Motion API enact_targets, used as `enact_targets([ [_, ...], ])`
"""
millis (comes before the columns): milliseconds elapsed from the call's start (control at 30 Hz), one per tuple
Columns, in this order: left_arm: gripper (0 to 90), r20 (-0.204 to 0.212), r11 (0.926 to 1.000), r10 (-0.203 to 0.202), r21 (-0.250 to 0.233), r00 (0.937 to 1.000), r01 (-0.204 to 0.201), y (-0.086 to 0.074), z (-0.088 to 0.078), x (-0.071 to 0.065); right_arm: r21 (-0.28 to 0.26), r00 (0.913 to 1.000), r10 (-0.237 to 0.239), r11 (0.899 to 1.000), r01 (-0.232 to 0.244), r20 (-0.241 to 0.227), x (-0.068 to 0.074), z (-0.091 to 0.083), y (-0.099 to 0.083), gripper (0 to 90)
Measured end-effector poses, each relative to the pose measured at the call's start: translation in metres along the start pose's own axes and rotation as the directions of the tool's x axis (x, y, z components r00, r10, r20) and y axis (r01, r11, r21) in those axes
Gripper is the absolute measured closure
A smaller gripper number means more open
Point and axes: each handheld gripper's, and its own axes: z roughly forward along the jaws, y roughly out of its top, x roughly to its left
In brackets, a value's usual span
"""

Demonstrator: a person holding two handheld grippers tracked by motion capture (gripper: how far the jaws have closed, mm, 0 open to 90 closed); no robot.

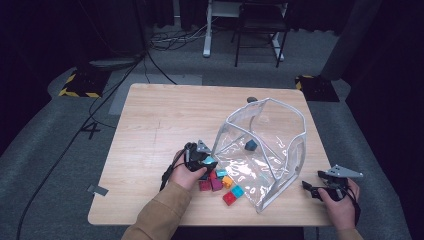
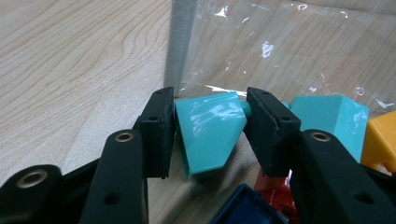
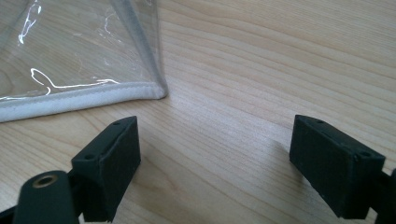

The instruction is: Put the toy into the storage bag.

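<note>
My left gripper [image 1: 205, 163] is shut on a teal block [image 2: 210, 130], both black pads pressed against its sides, just beside the white-trimmed edge of a clear plastic bag [image 1: 280, 104]. The block rests low over the wooden table [image 1: 160, 120]. Around it lies a small pile of blocks: a second teal one [image 2: 327, 116], an orange one [image 2: 380, 140], a blue one [image 2: 245, 207] and a red one [image 2: 275, 193]. My right gripper [image 1: 308, 188] stands open near the bag's front right corner [image 3: 156, 91], with bare wood between its pads.
The bag [image 2: 280, 42] lies on its side with its mouth toward the pile, and a dark blue block [image 1: 250, 145] sits inside it. Magenta [image 1: 216, 184], red [image 1: 229, 198] and cyan [image 1: 237, 190] blocks lie by the front edge. Cables and a chair stand beyond the table.
</note>
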Motion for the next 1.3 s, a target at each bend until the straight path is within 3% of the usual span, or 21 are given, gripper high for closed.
enact_targets([
  [433, 56.8, 0.028, 0.9998, 0.001, -0.022, 0.9996, 0.000, 0.002, -0.018, 0.000, 0.000, 1.0000, 0.000, 1.000, 0.000, 0.000, 0.000, 0.000, 0.000, 16.4],
  [833, 56.8, 0.064, 0.9952, 0.093, -0.039, 0.9937, -0.090, 0.027, -0.063, -0.014, 0.000, 1.0000, 0.000, 1.000, 0.000, 0.000, 0.000, 0.000, 0.000, 16.4],
  [1300, 56.8, 0.090, 0.9888, 0.125, -0.093, 0.9881, -0.117, 0.056, -0.108, -0.021, 0.001, 1.0000, 0.002, 1.000, -0.002, 0.004, 0.000, 0.000, 0.000, 16.2],
])
